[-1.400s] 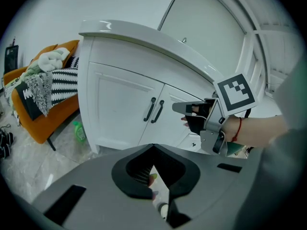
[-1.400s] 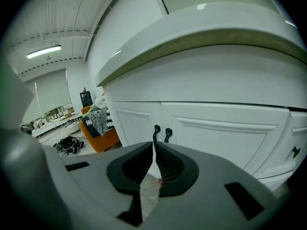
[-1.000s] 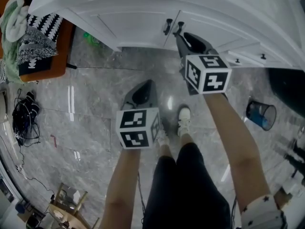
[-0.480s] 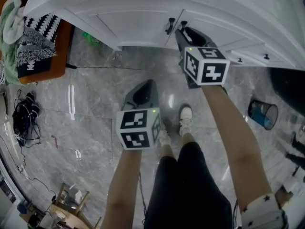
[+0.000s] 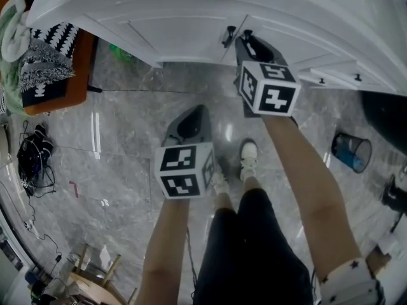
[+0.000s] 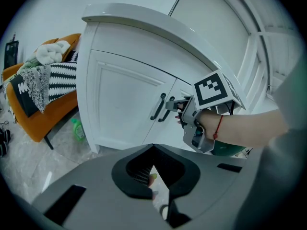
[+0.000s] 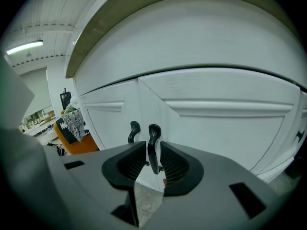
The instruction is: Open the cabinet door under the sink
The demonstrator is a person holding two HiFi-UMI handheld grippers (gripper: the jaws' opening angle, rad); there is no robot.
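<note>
The white cabinet (image 5: 184, 24) under the counter has two doors, each with a black handle at the centre seam. My right gripper (image 5: 247, 43) reaches up to the right door's handle (image 7: 153, 145). That handle stands between its pads, and the jaws look shut on it in the right gripper view. The left door's handle (image 7: 133, 131) is free beside it. Both doors look closed. My left gripper (image 5: 193, 118) hangs lower over the floor, jaws together, holding nothing. The left gripper view shows the right gripper (image 6: 173, 104) at the handles.
An orange chair (image 5: 63, 84) piled with clothes stands left of the cabinet, with a green bottle (image 5: 119, 48) on the floor by the cabinet's corner. A blue bin (image 5: 348, 151) sits at the right. Cables (image 5: 32, 154) lie at far left. The person's shoes (image 5: 247, 154) are below the grippers.
My right gripper has moved up and slightly left to the right door's handle. The left gripper has stayed where it was.
</note>
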